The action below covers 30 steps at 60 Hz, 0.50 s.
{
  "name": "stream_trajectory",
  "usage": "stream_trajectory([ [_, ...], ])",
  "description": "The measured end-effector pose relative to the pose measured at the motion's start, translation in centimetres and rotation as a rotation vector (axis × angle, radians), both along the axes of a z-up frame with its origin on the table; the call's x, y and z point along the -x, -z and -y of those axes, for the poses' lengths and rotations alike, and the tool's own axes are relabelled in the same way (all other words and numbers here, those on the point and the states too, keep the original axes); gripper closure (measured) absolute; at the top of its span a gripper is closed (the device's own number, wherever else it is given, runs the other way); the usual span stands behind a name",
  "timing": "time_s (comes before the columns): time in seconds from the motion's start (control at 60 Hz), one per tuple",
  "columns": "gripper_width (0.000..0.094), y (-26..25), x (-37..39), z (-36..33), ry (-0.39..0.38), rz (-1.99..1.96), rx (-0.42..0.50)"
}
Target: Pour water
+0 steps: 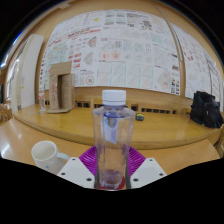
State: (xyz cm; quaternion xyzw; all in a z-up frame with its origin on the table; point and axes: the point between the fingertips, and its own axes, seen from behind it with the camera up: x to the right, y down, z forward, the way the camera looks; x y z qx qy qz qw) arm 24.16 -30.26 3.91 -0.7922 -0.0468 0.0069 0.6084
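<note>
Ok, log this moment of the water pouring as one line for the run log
phase: bottle gripped | gripper: shut on bottle | bottle: upright, cap on | cup: beside it on table, no pour yet

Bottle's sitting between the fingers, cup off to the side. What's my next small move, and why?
Probably lift the bottle slightly and swing toward the white cup. The gripper appears to hold the bottle upright, its cap on, so check that before tilting.

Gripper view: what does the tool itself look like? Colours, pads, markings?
The tool has two white, angular fingers, each with a magenta ribbed pad on its inner face. No cables, markings or sleeve are visible in this view.
</note>
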Motion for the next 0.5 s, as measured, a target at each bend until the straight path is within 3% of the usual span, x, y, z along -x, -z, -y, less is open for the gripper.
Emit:
stream_trajectory([
  [0.167,0.0399,0.6,0.0,-0.3,0.024,-0.011,0.077],
  [0.25,0.0063,0.6,-0.5,0.7,0.044,-0.009,0.142],
  [0.3,0.0097,0.4,-1.0,1.8,0.072,-0.003,0.164],
  [0.5,0.0079,-3.8,-0.1,9.8,0.104,0.036,0.189],
])
